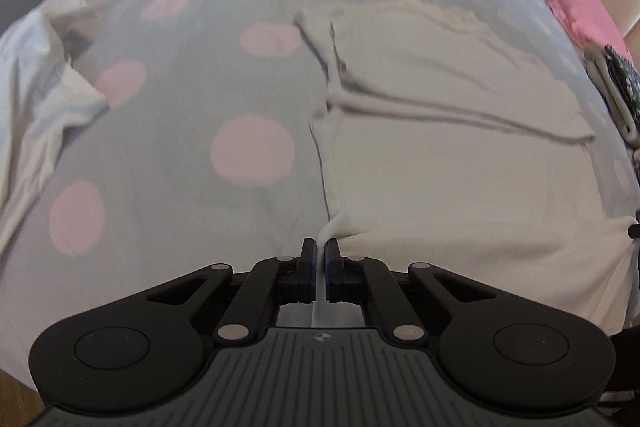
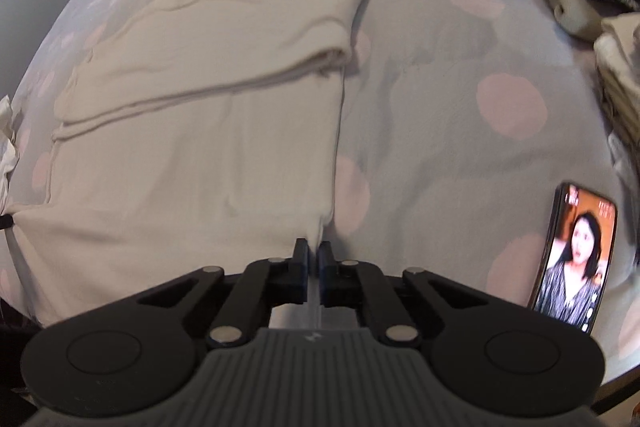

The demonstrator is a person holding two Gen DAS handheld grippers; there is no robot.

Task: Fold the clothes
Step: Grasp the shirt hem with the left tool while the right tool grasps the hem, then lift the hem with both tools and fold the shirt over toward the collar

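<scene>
On the bed [image 1: 180, 99], the cream garment [image 1: 440, 131] lies partly folded, sleeves tucked across, its near corners clenched by left gripper [image 1: 320, 251] and right gripper [image 2: 313, 251], lengthwise fold seemingly left.

left claw [image 1: 320, 251] pinching cream garment [image 1: 440, 147] corner | spotted bedsheet [image 1: 180, 107] beneath

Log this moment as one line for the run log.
phase: mid-fold | left gripper: shut on cream garment, near left corner | right gripper: shut on near right corner | surface: dotted bedspread | nearby: phone
</scene>
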